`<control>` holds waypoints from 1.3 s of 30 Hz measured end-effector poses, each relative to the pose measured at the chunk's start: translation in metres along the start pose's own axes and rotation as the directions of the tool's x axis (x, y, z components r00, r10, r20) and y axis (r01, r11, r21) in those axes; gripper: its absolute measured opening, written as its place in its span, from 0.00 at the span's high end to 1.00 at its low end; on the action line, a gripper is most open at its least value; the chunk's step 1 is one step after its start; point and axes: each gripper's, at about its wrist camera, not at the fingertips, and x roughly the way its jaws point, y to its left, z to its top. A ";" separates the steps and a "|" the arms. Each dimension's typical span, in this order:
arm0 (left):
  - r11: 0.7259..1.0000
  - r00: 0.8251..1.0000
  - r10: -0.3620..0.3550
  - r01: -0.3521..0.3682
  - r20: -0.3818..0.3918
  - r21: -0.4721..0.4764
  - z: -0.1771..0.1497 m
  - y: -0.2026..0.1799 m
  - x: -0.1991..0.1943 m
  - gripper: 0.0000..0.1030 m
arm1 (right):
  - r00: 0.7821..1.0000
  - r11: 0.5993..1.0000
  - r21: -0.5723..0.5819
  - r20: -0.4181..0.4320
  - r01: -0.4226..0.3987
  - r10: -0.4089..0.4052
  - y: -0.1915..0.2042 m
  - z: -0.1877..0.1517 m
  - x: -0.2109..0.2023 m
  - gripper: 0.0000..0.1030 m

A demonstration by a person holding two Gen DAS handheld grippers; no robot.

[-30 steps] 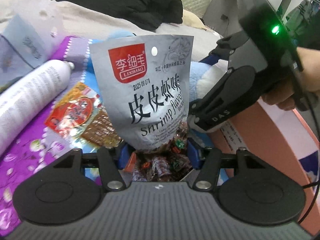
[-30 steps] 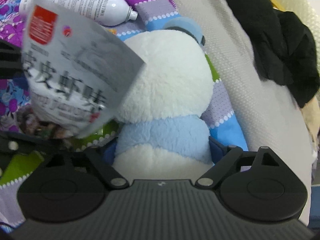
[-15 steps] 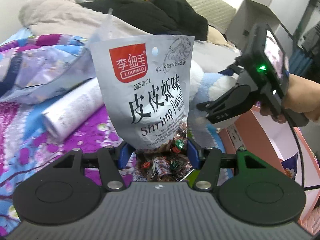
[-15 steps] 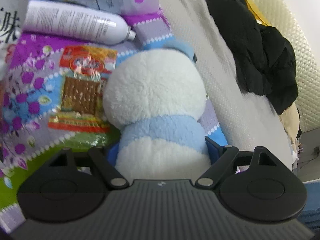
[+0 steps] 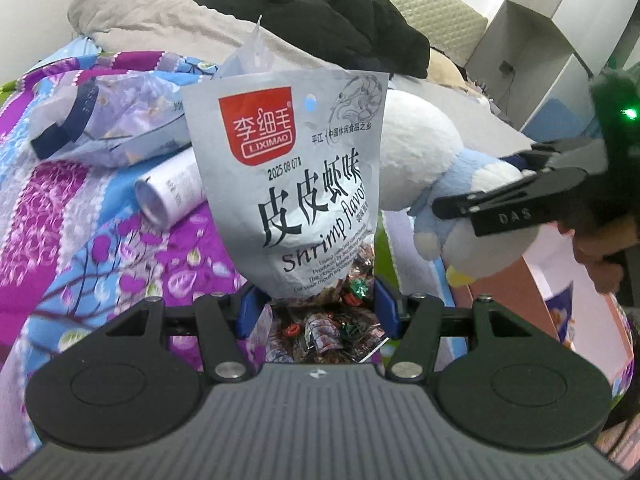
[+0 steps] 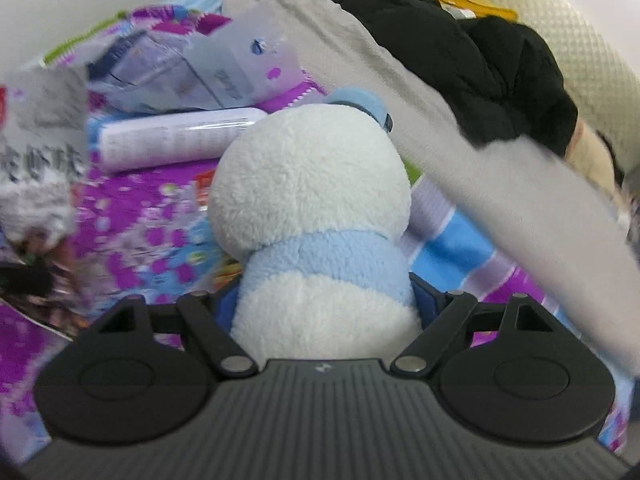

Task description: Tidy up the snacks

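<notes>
We hold the light, crinkly shrimp snack bag [image 5: 296, 184] by its bottom between our left jaws, while our right jaws hold the soft plush toy [image 6: 320, 240].

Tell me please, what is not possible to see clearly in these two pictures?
- Left wrist view: shrimp snack bag hides the white spray can beyond its base.
- Right wrist view: plush toy covers an orange snack packet; the bag's print at the left edge is blurred.

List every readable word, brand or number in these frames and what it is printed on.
"LIXIMAO", snack bag red logo.
"2025 08 07", same bag.
"Shrimp flavor", same bag.
"DAS", right gripper finger.
Fine print low on the bag, and the white can: too small to read.
Right wrist view: all blurred.
</notes>
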 end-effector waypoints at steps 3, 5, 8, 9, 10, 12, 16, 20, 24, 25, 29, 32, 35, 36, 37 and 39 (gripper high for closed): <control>1.000 1.000 0.011 -0.011 -0.016 0.005 -0.014 -0.003 -0.012 0.39 | 1.000 0.998 0.065 0.008 -0.025 0.025 0.011 -0.020 -0.014 0.18; 1.000 0.999 0.025 -0.024 -0.030 0.012 -0.025 -0.005 -0.019 0.39 | 0.999 0.991 0.130 0.011 -0.044 0.043 0.017 -0.036 -0.023 0.18; 0.999 0.998 0.044 -0.043 -0.054 0.018 -0.043 -0.008 -0.029 0.39 | 0.997 0.976 0.206 0.021 -0.072 0.069 0.030 -0.061 -0.035 0.18; 0.999 0.997 0.051 -0.050 -0.060 0.018 -0.048 -0.008 -0.032 0.39 | 0.997 0.970 0.231 0.022 -0.076 0.073 0.035 -0.070 -0.037 0.18; 0.998 0.996 0.058 -0.057 -0.067 0.016 -0.053 -0.008 -0.035 0.39 | 0.997 0.962 0.260 0.024 -0.079 0.076 0.042 -0.079 -0.041 0.18; 0.997 0.994 0.075 -0.074 -0.082 0.013 -0.064 -0.009 -0.040 0.39 | 0.995 0.949 0.300 0.032 -0.097 0.092 0.053 -0.094 -0.047 0.18; 0.995 0.989 0.099 -0.097 -0.108 0.020 -0.081 -0.013 -0.049 0.39 | 0.993 0.923 0.365 0.051 -0.121 0.111 0.074 -0.121 -0.062 0.18; 0.993 0.984 0.118 -0.115 -0.136 0.026 -0.096 -0.017 -0.054 0.39 | 0.992 0.901 0.416 0.074 -0.123 0.101 0.093 -0.141 -0.073 0.18; 0.992 0.980 0.126 -0.120 -0.155 0.043 -0.103 -0.023 -0.058 0.39 | 0.993 0.868 0.483 0.082 -0.111 0.081 0.107 -0.162 -0.080 0.18; 0.992 0.979 0.127 -0.121 -0.161 0.047 -0.104 -0.024 -0.059 0.39 | 0.993 0.859 0.499 0.089 -0.113 0.079 0.109 -0.167 -0.081 0.18; 0.990 0.976 0.134 -0.124 -0.173 0.066 -0.104 -0.027 -0.060 0.39 | 0.992 0.812 0.570 0.098 -0.126 0.085 0.112 -0.185 -0.080 0.18; 0.988 0.974 0.143 -0.131 -0.175 0.081 -0.103 -0.030 -0.061 0.39 | 0.992 0.811 0.572 0.088 -0.123 0.089 0.114 -0.189 -0.081 0.18; 0.989 0.973 0.143 -0.132 -0.179 0.070 -0.102 -0.029 -0.061 0.39 | 0.993 0.837 0.534 0.045 -0.119 0.112 0.116 -0.184 -0.073 0.14; 0.988 0.973 0.145 -0.135 -0.181 0.069 -0.101 -0.030 -0.061 0.39 | 0.993 0.839 0.531 0.037 -0.118 0.116 0.116 -0.182 -0.070 0.11; 0.988 0.972 0.148 -0.137 -0.183 0.068 -0.101 -0.030 -0.061 0.39 | 0.992 0.840 0.529 0.026 -0.116 0.121 0.114 -0.179 -0.067 0.10; 0.989 0.971 0.147 -0.138 -0.189 0.061 -0.100 -0.029 -0.061 0.39 | 0.990 0.849 0.516 -0.008 -0.114 0.138 0.116 -0.175 -0.059 0.03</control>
